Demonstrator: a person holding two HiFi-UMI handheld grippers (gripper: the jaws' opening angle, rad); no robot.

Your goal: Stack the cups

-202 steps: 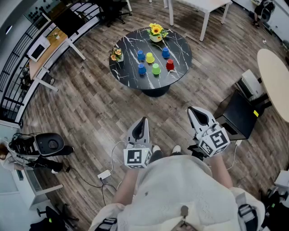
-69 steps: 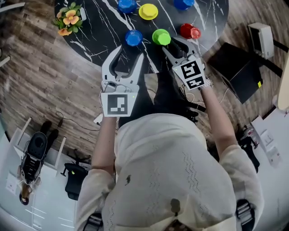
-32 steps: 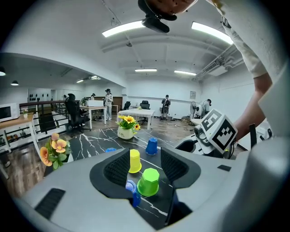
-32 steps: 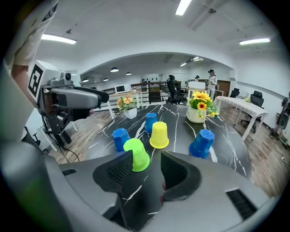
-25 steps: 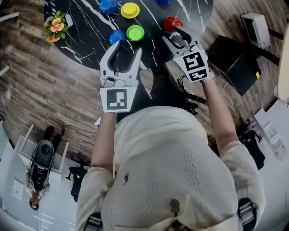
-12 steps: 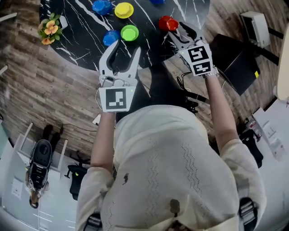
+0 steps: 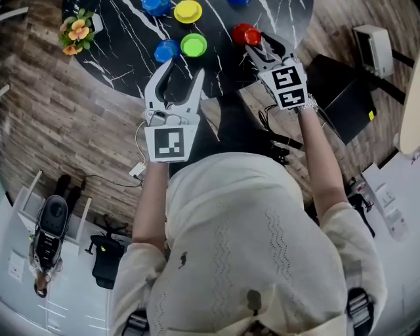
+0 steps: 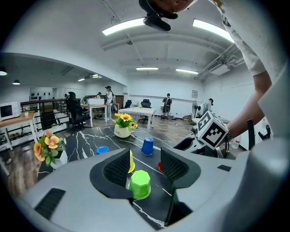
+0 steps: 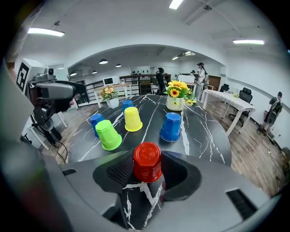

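Several upturned cups stand on the black marble table point(image 7: 125, 39). The red cup point(image 9: 147, 161) stands between the pads of my right gripper point(image 9: 147, 171), whose jaws are closing; I see no squeeze on it. In the head view this red cup point(image 7: 245, 33) is at my right gripper's point(image 7: 264, 47) tips. My left gripper point(image 7: 183, 67) is open and empty. The green cup point(image 8: 139, 184) stands just ahead of the left gripper point(image 8: 145, 166). Beyond the green cup point(image 7: 193, 44) are a blue cup point(image 7: 167, 50), a yellow cup point(image 7: 188, 10) and more blue cups point(image 9: 172, 127).
A sunflower pot point(image 9: 176, 100) stands at the table's far side and an orange-flower pot point(image 7: 77, 27) at its left edge. On the wooden floor to the right lie a black case point(image 7: 338, 72) and a white box point(image 7: 374, 41). A cable and plug block point(image 7: 136, 170) lie near my left.
My right gripper has moved forward to the red cup, which now stands between its jaws. The left gripper has stayed near the green cup, still open.
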